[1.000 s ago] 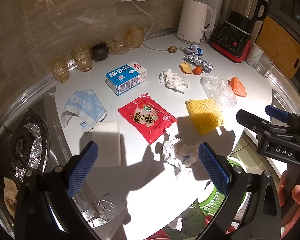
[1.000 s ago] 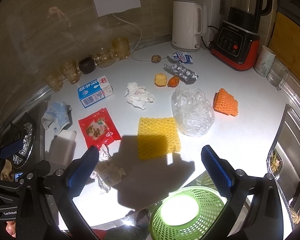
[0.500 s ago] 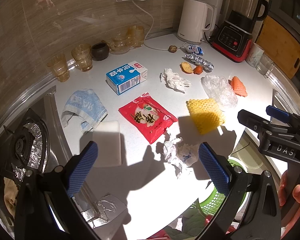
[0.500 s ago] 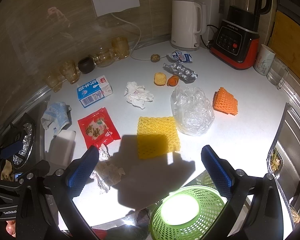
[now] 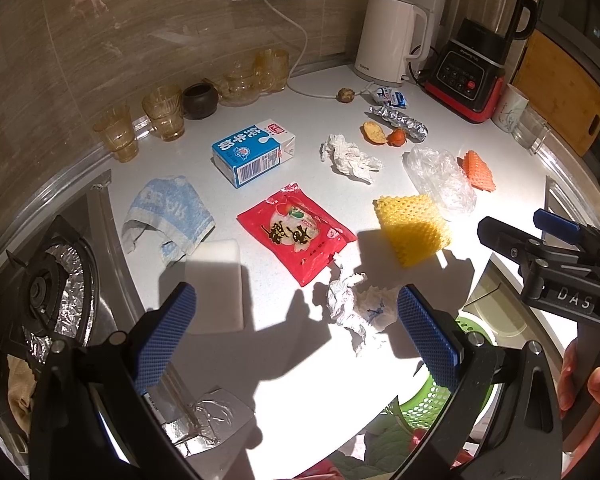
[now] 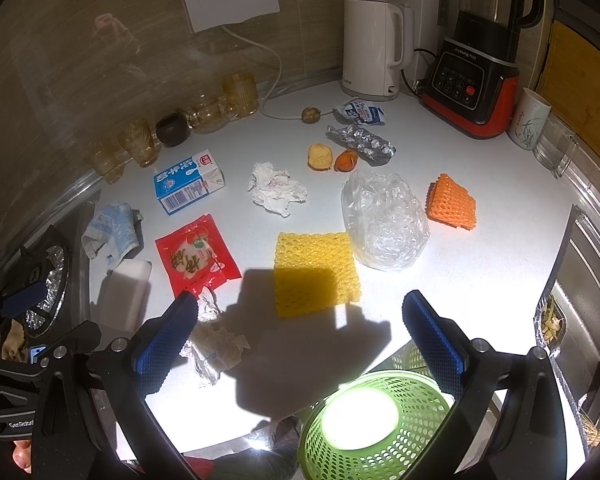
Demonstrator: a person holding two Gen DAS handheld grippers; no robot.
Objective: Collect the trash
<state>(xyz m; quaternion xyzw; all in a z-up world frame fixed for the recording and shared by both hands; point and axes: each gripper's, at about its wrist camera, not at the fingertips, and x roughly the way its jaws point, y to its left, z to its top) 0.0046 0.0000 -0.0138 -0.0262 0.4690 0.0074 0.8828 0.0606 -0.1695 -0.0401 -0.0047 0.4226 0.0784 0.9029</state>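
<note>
Trash lies over the white counter: a red snack wrapper (image 5: 296, 232), a yellow foam net (image 5: 412, 228), a crumpled paper (image 5: 360, 308) nearest me, a white tissue (image 5: 350, 156), a clear plastic bag (image 5: 440, 178), an orange foam net (image 5: 478, 170), a milk carton (image 5: 254, 150) and foil (image 5: 398, 120). My left gripper (image 5: 296, 336) is open and empty above the crumpled paper. My right gripper (image 6: 300, 340) is open and empty above the counter's front edge, over a green basket (image 6: 364, 428). The yellow net (image 6: 316, 272) lies just beyond it.
A white sponge (image 5: 214, 284) and blue cloth (image 5: 168, 212) lie left, beside the stove burner (image 5: 40, 292). Glasses (image 5: 164, 116), a kettle (image 5: 388, 40) and a blender (image 5: 472, 64) stand at the back. A sink (image 6: 580, 312) is at the right.
</note>
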